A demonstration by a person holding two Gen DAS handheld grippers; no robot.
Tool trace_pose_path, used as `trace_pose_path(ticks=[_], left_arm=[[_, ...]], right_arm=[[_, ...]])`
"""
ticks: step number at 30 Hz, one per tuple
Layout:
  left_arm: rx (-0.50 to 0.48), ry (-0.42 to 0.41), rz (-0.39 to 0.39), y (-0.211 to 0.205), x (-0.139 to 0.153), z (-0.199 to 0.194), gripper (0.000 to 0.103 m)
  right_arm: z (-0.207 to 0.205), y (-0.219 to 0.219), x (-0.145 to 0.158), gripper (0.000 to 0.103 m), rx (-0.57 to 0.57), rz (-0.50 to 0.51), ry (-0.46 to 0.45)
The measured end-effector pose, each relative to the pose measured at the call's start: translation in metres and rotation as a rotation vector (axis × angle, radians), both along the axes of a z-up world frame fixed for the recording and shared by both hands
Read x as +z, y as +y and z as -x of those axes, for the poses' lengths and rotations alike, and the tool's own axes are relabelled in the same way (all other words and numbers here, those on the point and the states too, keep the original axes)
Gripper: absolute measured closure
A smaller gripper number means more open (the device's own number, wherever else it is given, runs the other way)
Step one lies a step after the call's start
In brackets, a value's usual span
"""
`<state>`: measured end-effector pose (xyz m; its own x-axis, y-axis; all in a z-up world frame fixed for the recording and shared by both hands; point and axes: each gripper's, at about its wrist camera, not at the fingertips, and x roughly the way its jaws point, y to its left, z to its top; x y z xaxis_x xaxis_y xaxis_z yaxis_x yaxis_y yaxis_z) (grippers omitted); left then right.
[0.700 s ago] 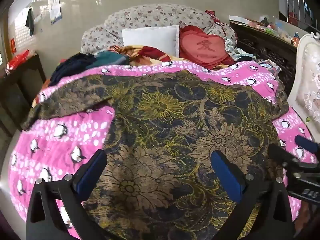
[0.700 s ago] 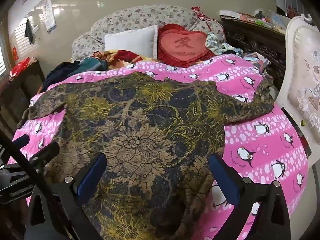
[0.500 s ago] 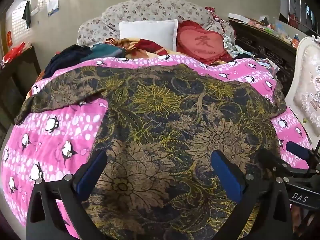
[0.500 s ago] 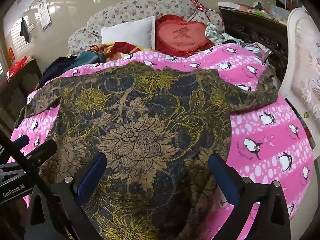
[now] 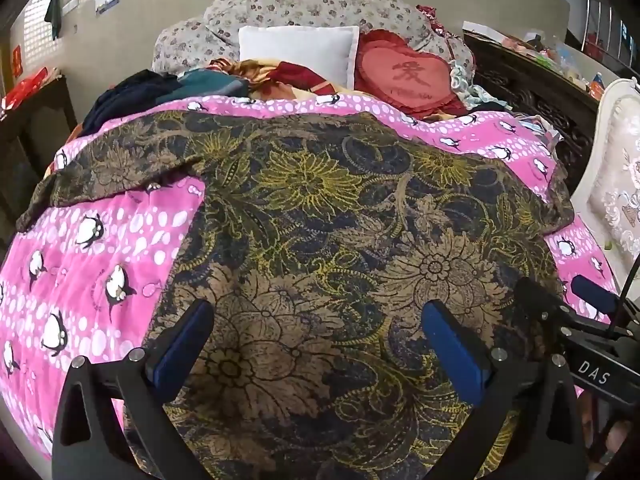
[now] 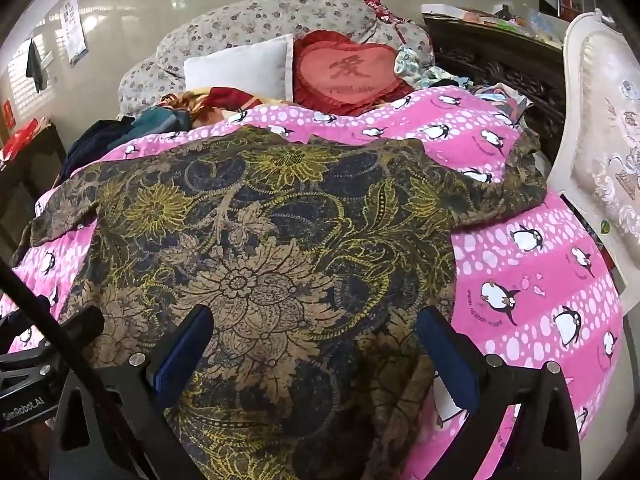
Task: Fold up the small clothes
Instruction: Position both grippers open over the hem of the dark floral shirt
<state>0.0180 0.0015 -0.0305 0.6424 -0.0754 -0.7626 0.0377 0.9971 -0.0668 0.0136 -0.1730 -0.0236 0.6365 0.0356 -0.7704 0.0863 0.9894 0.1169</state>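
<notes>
A dark floral shirt [image 5: 320, 240] with gold and brown flowers lies spread flat on the pink penguin blanket [image 5: 92, 256], sleeves out to both sides; it also shows in the right wrist view [image 6: 264, 248]. My left gripper [image 5: 320, 344] is open and empty, hovering over the shirt's lower hem. My right gripper [image 6: 316, 348] is open and empty over the hem's right part. The right gripper's fingers [image 5: 592, 300] show at the right edge of the left wrist view. The left gripper's fingers [image 6: 80, 320] show at the left edge of the right wrist view.
A white pillow [image 5: 296, 48] and a red heart cushion [image 5: 408, 72] lean at the bed's head. Dark clothes [image 5: 136, 92] are piled at the back left. A white carved chair [image 6: 600, 128] stands right of the bed. A dark cabinet [image 5: 532, 80] is behind.
Both grippers have moved forward and lower toward the shirt's hem, so the shirt fills more of each view. Both stay open. The shirt has not moved.
</notes>
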Motion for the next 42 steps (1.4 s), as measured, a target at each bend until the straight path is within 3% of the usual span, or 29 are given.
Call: trace_pose_path(ticks=[42], left_arm=[[0.047, 0.016, -0.004, 0.013, -0.011, -0.008, 0.0]], right_arm=[[-0.016, 0.016, -0.004, 0.0, 0.025, -0.001, 0.011]])
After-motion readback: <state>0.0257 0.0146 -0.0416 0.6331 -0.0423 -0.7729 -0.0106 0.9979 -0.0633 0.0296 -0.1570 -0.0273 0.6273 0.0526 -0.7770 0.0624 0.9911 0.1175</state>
